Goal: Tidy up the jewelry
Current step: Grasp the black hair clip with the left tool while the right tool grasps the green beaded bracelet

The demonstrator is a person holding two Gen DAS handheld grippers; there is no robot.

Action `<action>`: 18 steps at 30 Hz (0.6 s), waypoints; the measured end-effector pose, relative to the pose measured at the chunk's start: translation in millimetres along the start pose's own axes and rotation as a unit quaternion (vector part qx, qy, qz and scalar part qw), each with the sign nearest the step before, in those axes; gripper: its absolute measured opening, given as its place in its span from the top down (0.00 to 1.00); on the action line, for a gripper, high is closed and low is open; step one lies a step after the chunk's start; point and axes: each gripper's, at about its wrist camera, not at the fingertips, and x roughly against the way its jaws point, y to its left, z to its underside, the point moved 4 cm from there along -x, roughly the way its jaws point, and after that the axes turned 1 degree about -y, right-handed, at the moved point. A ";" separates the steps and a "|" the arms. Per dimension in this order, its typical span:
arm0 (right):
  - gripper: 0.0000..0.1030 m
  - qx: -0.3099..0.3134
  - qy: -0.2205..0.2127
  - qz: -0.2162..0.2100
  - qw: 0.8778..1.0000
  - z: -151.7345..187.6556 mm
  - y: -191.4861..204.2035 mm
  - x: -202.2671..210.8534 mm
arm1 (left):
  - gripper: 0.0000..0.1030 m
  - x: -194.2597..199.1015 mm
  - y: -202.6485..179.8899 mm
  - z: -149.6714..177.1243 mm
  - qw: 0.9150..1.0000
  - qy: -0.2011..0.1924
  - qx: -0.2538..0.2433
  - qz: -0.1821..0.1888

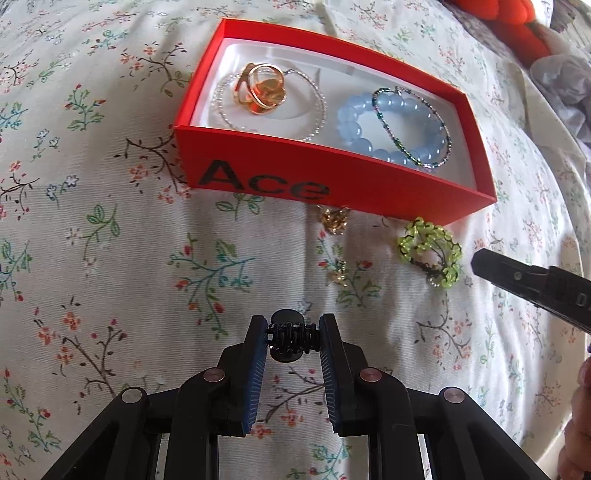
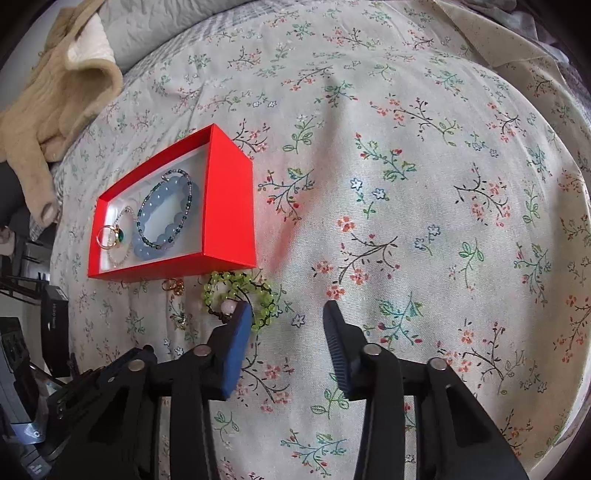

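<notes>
A red box (image 1: 258, 173) (image 2: 229, 206) lies on the floral bedspread and holds a blue bead bracelet (image 1: 354, 122) (image 2: 147, 243), a thin dark bead bracelet, a clear bead bracelet and gold rings (image 1: 258, 92). My left gripper (image 1: 293, 332) is shut on a small black claw hair clip (image 1: 291, 338), held above the cloth in front of the box. A yellow-green bead bracelet (image 1: 430, 251) (image 2: 240, 295) lies by the box's near right corner. My right gripper (image 2: 286, 314) is open and empty just right of it; it also shows in the left wrist view (image 1: 532, 280).
A gold trinket (image 1: 334, 219) (image 2: 173, 286) lies against the box's front wall, a smaller one (image 1: 338, 275) nearer me. A beige garment (image 2: 55, 92) lies at the bed's far left, orange fabric (image 1: 509, 18) behind the box. The bed edge drops off at left.
</notes>
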 end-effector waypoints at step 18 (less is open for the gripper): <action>0.96 0.006 -0.001 -0.005 1.000 -7.6 10.4 -18.0 | 0.78 18.0 39.5 4.5 1.000 -0.005 0.012 -0.009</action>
